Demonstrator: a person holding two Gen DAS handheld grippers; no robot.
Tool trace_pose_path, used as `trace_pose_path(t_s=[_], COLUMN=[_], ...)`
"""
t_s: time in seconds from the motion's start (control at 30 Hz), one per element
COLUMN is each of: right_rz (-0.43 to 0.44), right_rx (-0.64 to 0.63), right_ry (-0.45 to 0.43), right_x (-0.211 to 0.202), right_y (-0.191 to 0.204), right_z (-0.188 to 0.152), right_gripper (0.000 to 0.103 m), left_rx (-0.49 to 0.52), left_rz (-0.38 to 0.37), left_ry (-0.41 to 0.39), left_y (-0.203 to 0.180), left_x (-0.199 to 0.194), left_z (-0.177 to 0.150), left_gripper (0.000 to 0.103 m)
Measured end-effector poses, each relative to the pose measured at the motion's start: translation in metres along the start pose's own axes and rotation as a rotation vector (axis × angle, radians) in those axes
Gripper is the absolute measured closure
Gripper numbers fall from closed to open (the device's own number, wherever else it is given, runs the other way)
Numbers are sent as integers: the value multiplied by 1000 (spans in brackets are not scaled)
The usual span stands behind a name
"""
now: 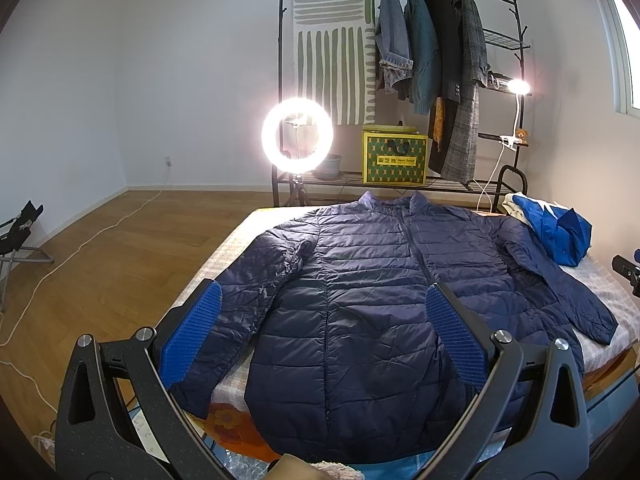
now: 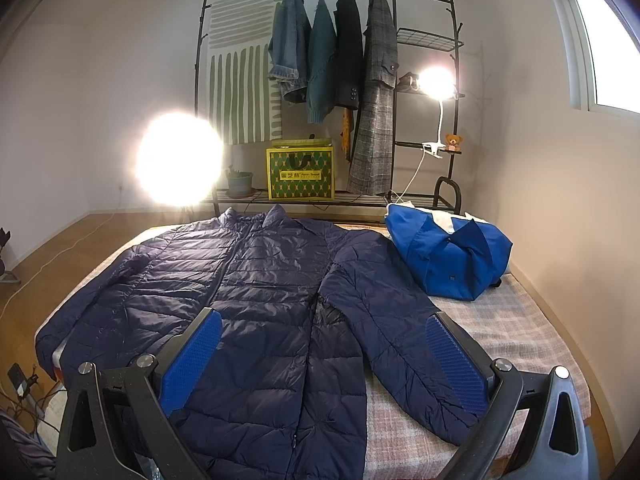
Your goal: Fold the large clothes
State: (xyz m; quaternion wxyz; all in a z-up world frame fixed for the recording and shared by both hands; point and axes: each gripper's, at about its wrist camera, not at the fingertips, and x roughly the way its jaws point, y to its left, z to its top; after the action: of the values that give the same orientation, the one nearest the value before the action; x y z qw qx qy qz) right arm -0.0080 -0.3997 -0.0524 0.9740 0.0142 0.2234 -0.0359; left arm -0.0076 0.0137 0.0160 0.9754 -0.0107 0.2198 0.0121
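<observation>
A navy quilted puffer jacket (image 1: 360,280) lies spread flat, front up and zipped, on the bed, collar toward the far end and both sleeves angled outward. It also shows in the right wrist view (image 2: 260,300). My left gripper (image 1: 324,296) is open and empty, hovering above the jacket's lower left half. My right gripper (image 2: 324,328) is open and empty, above the jacket's lower right side and its right sleeve (image 2: 400,344).
A bright blue garment (image 2: 448,256) lies bunched on the bed's far right corner. The bed has a plaid cover (image 2: 512,328). Behind it stand a clothes rack with hanging coats (image 2: 340,60), a yellow-green box (image 2: 300,174), a ring light (image 1: 297,134) and a clip lamp (image 2: 436,80).
</observation>
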Motion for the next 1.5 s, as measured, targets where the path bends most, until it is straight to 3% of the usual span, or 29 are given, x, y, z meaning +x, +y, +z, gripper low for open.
trace_pose_path(t_s=[0.57,1.0,1.23,1.37,1.5], right_rz=[3,39,65,45,61], right_rx=[-11,12,8,-35,-28], right_ry=[6,-89,-95,-88,-63], right_x=[3,12,19,26,33], right_y=[11,43,62,75,81], right_z=[4,16,24,25,29], right_gripper=[0,0,0,0,0], left_rx=[-3,-24,-86,-170,-217], left_rz=[23,91,149,160,164], left_ry=[12,52,115,160,158], left_y=[16,29,54,77,95], left_x=[7,17,37,51,57], left_z=[-6,-16,-30,-45,-57], left_gripper=[0,0,0,0,3])
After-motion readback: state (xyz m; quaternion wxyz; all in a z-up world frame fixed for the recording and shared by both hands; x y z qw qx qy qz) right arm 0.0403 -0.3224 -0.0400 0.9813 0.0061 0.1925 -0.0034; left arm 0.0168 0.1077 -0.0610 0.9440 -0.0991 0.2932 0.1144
